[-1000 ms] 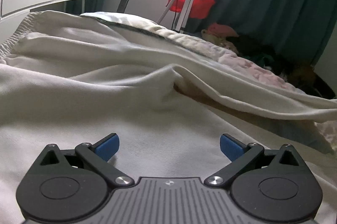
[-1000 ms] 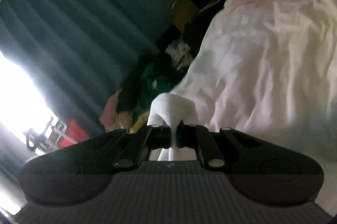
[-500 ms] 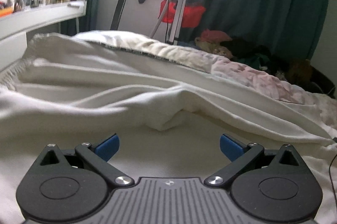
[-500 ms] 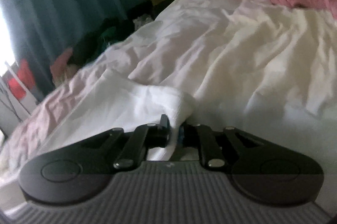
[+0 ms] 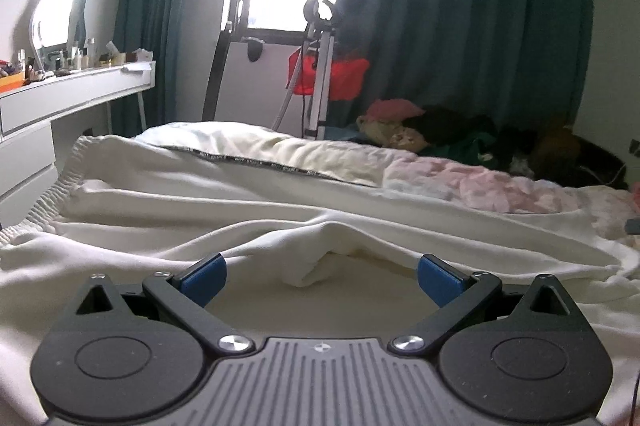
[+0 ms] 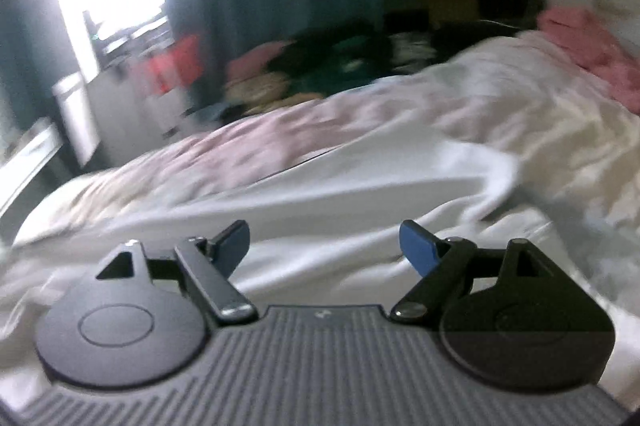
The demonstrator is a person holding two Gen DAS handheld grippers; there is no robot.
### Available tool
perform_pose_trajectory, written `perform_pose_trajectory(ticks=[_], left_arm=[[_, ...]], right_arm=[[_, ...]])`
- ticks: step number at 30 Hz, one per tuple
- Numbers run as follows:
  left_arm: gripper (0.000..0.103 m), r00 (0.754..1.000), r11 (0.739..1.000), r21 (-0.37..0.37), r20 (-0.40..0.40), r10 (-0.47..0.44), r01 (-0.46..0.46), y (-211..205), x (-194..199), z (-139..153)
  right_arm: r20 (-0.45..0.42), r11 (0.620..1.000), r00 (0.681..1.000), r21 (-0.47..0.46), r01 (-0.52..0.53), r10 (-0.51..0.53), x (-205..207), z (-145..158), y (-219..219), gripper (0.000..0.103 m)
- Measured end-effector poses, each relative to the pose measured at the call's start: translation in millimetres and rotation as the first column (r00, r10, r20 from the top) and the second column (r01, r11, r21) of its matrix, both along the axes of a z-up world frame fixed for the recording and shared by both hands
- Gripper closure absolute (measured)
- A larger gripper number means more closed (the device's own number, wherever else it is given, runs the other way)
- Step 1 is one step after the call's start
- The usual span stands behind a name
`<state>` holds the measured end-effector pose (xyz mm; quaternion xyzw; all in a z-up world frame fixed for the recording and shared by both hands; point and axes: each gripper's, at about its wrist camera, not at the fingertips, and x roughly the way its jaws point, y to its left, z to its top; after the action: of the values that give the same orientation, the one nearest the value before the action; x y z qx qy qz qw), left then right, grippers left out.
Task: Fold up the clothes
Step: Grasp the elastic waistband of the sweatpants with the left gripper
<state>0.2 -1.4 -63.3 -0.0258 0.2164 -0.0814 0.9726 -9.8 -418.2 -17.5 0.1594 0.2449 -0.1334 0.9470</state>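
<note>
My left tongs (image 5: 320,276) stand wide open above the rumpled cream garment (image 5: 280,226) on the bed (image 5: 500,186).

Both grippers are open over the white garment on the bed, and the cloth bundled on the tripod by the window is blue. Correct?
Not quite: the cloth bundled on the tripod is red, not blue, as the left wrist view shows. The rest holds: left gripper and right gripper are open over the white garment on the bed.
</note>
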Motion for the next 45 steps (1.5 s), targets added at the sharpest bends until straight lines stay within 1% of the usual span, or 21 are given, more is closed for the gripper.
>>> perform_pose_trajectory(ticks=[4,7,9,11,13,18,21,23,25,27,29,31,32,33,35,38,39,40,42,43,45], left_arm=[[0.001,0.999,1.0,0.01,0.035,-0.013,0.013,3.1,-17.8,10.6],[0.0,0.998,1.0,0.011,0.048,-0.028,0.028,3.2,-27.6,14.9],[0.0,0.998,0.999,0.011,0.045,-0.032,0.032,2.9,-30.6,15.2],[0.0,0.999,0.999,-0.004,0.027,-0.035,0.035,5.1,-31.1,13.8],[0.0,1.0,0.999,-0.019,-0.005,-0.028,0.028,9.6,-29.1,11.2],[0.0,0.993,0.998,-0.043,-0.109,0.035,-0.04,33.8,-21.4,6.6],[0.0,0.972,0.991,-0.052,-0.207,0.109,-0.122,59.3,-14.7,6.9],[0.0,0.943,0.98,-0.056,-0.289,0.166,-0.19,82.2,-10.0,7.3],[0.001,0.903,0.963,-0.082,-0.375,0.21,-0.258,112.3,-5.8,6.9],[0.004,0.851,0.93,-0.129,-0.46,0.253,-0.345,147.6,-3.9,6.3],[0.004,0.793,0.87,-0.21,-0.542,0.276,-0.446,186.3,-2.8,6.9],[0.005,0.748,0.795,-0.293,-0.604,0.277,-0.531,221.8,-2.3,6.8],[0.005,0.73,0.759,-0.32,-0.623,0.283,-0.567,238.3,-2.5,6.7],[0.006,0.715,0.73,-0.331,-0.632,0.299,-0.598,250.8,-3.1,5.3],[0.008,0.687,0.676,-0.343,-0.645,0.335,-0.652,272.5,-4.0,0.3],[0.015,0.645,0.593,-0.362,-0.666,0.376,-0.719,301.8,-5.9,-8.8],[0.018,0.639,0.574,-0.373,-0.671,0.376,-0.729,306.1,-7.4,-14.3],[0.019,0.641,0.56,-0.388,-0.671,0.373,-0.732,309.6,-9.2,-20.0],[0.022,0.648,0.541,-0.416,-0.674,0.356,-0.731,313.5,-12.4,-26.9],[0.023,0.662,0.53,-0.443,-0.663,0.35,-0.723,316.3,-15.2,-26.5],[0.033,0.703,0.525,-0.496,-0.63,0.331,-0.692,318.5,-19.8,-24.4]], right_arm=[[0.043,0.99,0.991,-0.071,-0.124,0.128,-32.0,26.1,56.9,0.02],[0.089,0.982,0.981,-0.085,-0.168,0.175,-51.9,35.3,81.8,0.02],[0.119,0.985,0.978,-0.04,-0.17,0.173,-63.9,32.6,87.1,0.02],[0.121,0.988,0.981,0.027,-0.154,0.15,-71.9,24.7,88.5,0.02],[0.109,0.987,0.983,0.056,-0.152,0.145,-76.1,19.0,91.9,0.02],[0.1,0.992,0.988,0.027,-0.123,0.12,-74.5,17.4,92.1,0.02],[0.103,0.994,0.99,0.044,-0.102,0.097,-76.3,16.2,85.2,0.02],[0.088,0.995,0.993,0.061,-0.083,0.078,-77.8,13.5,79.7,0.02],[0.063,0.994,0.996,0.083,-0.065,0.06,-78.2,10.8,74.1,0.02],[0.048,0.992,0.998,0.116,-0.053,0.048,-80.0,6.5,66.8,0.02],[0.039,0.985,0.998,0.167,-0.049,0.043,-80.1,2.2,59.4,0.02],[0.041,0.97,0.999,0.238,-0.045,0.036,-80.6,-0.6,49.3,0.02],[0.045,0.963,0.999,0.265,-0.04,0.029,-81.5,-1.4,45.6,0.02],[0.047,0.957,0.999,0.288,-0.031,0.019,-82.1,-2.1,41.4,0.02],[0.048,0.944,0.999,0.33,-0.016,0.0,-83.5,-3.8,34.0,0.02],[0.043,0.922,0.999,0.388,0.006,-0.024,-86.1,-7.2,23.0,0.02],[0.043,0.913,0.998,0.408,0.016,-0.037,-87.8,-8.1,17.7,0.02],[0.043,0.904,0.998,0.428,0.027,-0.05,-89.5,-9.0,12.3,0.02],[0.042,0.884,0.996,0.465,0.052,-0.081,-94.1,-11.1,-0.1,0.02],[0.041,0.871,0.993,0.486,0.074,-0.107,-98.6,-13.0,-7.8,0.02],[0.034,0.841,0.986,0.528,0.123,-0.165,-107.6,-17.4,-24.3,0.019]])
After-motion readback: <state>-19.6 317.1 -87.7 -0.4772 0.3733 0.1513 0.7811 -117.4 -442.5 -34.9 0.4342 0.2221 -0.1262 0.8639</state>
